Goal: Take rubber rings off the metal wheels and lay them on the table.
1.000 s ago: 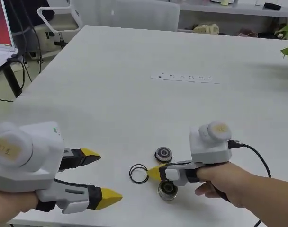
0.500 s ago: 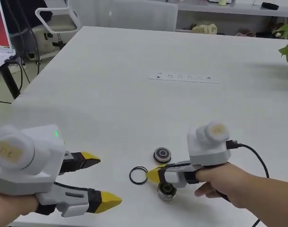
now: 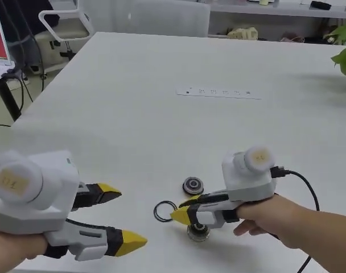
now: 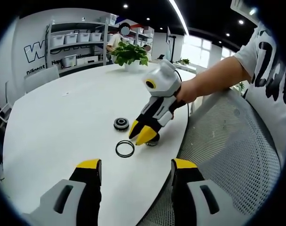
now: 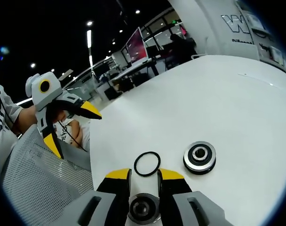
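Right gripper view – right gripper jaws flanking metal wheel, grip unclear, left gripper jaws spread, "W" on wall

Loose black rubber ring lies flat on the white worktop, a thin round loop. Just beside it sits the far wheel, flat, with a dark band round a shiny hub. The near wheel lies flat under the right gripper fingers; can't really tell if its ring's on.
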Tool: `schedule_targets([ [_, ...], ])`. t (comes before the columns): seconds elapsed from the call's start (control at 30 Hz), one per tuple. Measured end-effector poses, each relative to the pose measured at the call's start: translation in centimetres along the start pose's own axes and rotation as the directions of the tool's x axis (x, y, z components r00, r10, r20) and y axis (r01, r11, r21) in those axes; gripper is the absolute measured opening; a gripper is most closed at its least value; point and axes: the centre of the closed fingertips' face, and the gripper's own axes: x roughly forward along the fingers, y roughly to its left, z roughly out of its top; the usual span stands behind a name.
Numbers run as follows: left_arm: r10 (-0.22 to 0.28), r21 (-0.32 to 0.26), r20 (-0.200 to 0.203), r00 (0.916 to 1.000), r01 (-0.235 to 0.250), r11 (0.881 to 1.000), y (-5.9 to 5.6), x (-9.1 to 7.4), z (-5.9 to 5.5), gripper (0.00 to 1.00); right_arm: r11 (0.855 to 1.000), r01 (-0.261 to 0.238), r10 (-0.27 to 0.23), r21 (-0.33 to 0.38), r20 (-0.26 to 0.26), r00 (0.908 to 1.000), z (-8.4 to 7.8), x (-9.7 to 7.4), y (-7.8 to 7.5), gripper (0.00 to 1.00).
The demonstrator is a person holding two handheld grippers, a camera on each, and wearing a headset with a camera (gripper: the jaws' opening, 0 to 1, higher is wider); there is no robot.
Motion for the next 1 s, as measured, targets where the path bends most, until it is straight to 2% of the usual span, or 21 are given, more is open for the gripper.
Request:
schedule_targets([
  [0.2, 0.003, -0.004, 0.003, 1.0, -0.003, 1.0, 0.2, 0.0, 0.1, 0.58, 1.0, 0.005, -0.005, -0.007, 0.024, 0.9997, 0.9, -0.9, -0.2, 0.21],
  [0.43, 0.004, -0.008, 0.001, 1.0, -0.004, 1.0, 0.5, 0.1, 0.1, 0.58, 0.999, 0.036, -0.035, -0.017, 0.041, 0.9986, 1.1, -2.4, -1.2, 0.22],
  [1.0, -0.006, -0.001, 0.007, 1.0, 0.006, 1.0, 1.7, 1.2, 1.7, 0.57, 0.995, 0.097, -0.095, -0.025, 0.069, 0.9931, 1.6, -4.6, -3.4, 0.24],
])
